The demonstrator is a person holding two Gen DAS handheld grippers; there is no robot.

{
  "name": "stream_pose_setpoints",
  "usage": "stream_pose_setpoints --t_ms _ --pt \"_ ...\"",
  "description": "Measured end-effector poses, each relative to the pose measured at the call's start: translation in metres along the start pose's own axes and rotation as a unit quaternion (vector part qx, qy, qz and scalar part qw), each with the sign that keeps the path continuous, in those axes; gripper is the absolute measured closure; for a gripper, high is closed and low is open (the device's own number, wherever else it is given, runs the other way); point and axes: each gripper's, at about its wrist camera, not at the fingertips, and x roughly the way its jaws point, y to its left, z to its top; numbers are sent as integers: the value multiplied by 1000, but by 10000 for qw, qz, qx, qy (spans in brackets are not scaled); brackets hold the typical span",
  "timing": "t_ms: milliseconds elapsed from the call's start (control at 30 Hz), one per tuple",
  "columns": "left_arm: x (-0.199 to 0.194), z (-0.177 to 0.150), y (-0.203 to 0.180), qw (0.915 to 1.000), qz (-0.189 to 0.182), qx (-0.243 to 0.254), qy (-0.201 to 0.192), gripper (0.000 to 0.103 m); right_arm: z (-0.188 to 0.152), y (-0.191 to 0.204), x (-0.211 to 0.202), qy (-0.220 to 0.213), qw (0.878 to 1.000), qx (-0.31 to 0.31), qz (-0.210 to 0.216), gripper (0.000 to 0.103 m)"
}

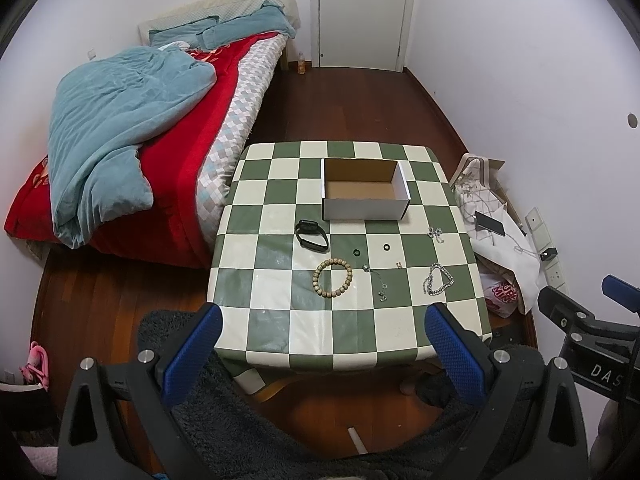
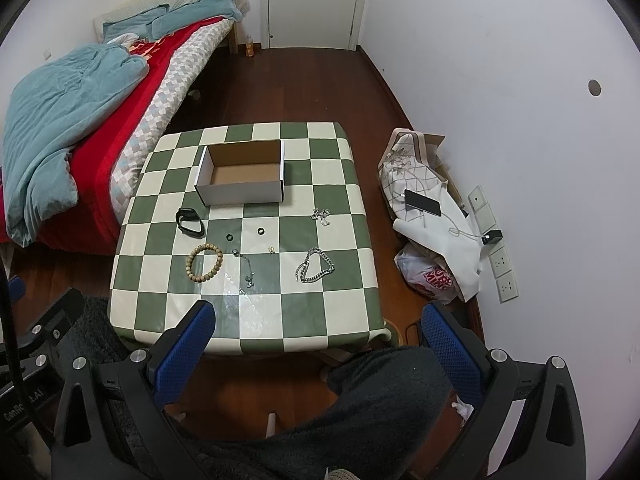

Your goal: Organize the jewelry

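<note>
An empty white cardboard box (image 1: 365, 207) (image 2: 240, 194) stands at the back of the green-and-white checkered table (image 1: 280, 332) (image 2: 320, 328). In front of it lie a black watch band (image 1: 311, 234) (image 2: 190, 222), a wooden bead bracelet (image 1: 333, 277) (image 2: 204, 263), two small dark rings (image 1: 355, 252) (image 1: 386, 247), a thin chain (image 1: 379, 284) (image 2: 247, 266), a silver link bracelet (image 1: 439, 279) (image 2: 315, 266) and a silver trinket (image 1: 436, 233) (image 2: 322, 216). My left gripper (image 1: 324, 348) and my right gripper (image 2: 318, 340) are both open and empty, held back above the table's near edge.
A bed with a teal blanket (image 1: 120, 128) stands left of the table. Bags, a phone (image 2: 423, 202) and wall sockets (image 2: 504, 268) lie to the right by the wall. A closed door (image 1: 360, 12) is at the back. The other gripper shows at the right edge (image 1: 580, 320).
</note>
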Motion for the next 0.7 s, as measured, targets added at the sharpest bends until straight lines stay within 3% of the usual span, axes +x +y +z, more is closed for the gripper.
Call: stream_pose_setpoints --t_ms 700 --pt "-6 4 -3 10000 -29 12 -26 0 4 1 -8 -29 10000 -12 54 0"
